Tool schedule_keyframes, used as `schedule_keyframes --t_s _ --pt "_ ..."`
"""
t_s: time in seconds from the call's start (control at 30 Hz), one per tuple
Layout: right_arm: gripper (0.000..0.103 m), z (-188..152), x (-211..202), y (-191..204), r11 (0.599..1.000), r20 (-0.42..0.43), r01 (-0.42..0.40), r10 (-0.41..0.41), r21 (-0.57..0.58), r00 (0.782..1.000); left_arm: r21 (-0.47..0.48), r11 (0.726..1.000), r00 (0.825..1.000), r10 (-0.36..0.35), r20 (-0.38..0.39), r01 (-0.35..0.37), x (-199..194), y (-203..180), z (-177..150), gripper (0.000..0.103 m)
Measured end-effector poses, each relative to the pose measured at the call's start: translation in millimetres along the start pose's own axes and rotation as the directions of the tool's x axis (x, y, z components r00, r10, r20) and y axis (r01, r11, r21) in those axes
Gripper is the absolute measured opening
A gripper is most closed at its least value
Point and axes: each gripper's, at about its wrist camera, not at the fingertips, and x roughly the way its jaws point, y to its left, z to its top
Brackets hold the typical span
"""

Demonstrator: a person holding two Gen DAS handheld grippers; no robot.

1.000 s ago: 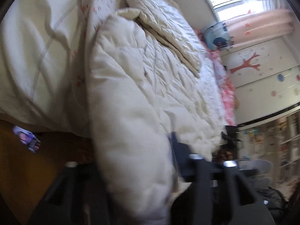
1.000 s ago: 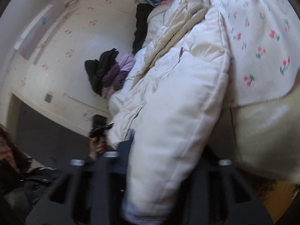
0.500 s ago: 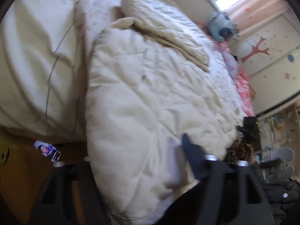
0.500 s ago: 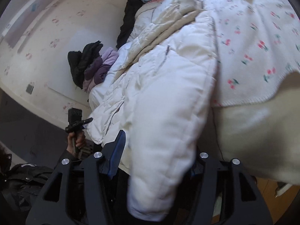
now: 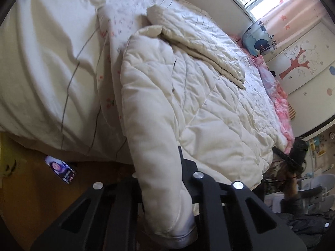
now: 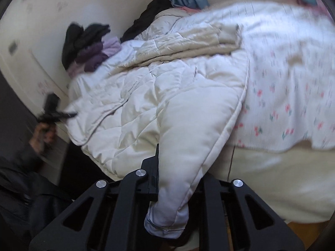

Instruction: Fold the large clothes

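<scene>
Jacket (image 5: 199, 108) lies lengthwise along bed (image 5: 41, 62) — each sleeve clamped in closing jaws.

The bed (image 5: 41, 79) has a cream sheet with a flowery white blanket (image 6: 293, 73) over it, the puffy cream quilted coat (image 5: 199, 104) spread on top, and a pile of dark and purple clothes (image 6: 88, 48) at one edge.

Coat (image 5: 188, 96): cream quilted cloth, slight sheen. Blanket (image 6: 293, 79): matt floral-print cloth. Fingers (image 5: 186, 167): matt black plastic. Floor (image 5: 31, 188): smooth wood.
</scene>
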Motion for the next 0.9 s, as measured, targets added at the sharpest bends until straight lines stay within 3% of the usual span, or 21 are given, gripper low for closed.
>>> schedule_keyframes --t_s 0.17,0.43,0.9 --pt "0.013 5.7 0.8 26.6 0.991 0.016 0.085 -0.084 -0.099 0.996 -0.003 1.0 0.999 -0.024 0.036 0.024 -13.0 -1.0 7.0 0.014" --pt "0.013 8.9 -3.4 43.8 0.973 0.049 0.159 -0.153 -0.164 0.987 0.017 0.999 0.997 -0.035 0.073 0.034 -29.5 -9.5 13.3 0.014" --pt "0.012 9.5 -37.8 58.9 0.953 0.133 0.191 -0.163 -0.234 0.978 0.063 0.995 0.991 -0.084 0.103 0.078 -56.6 -26.3 9.7 0.012"
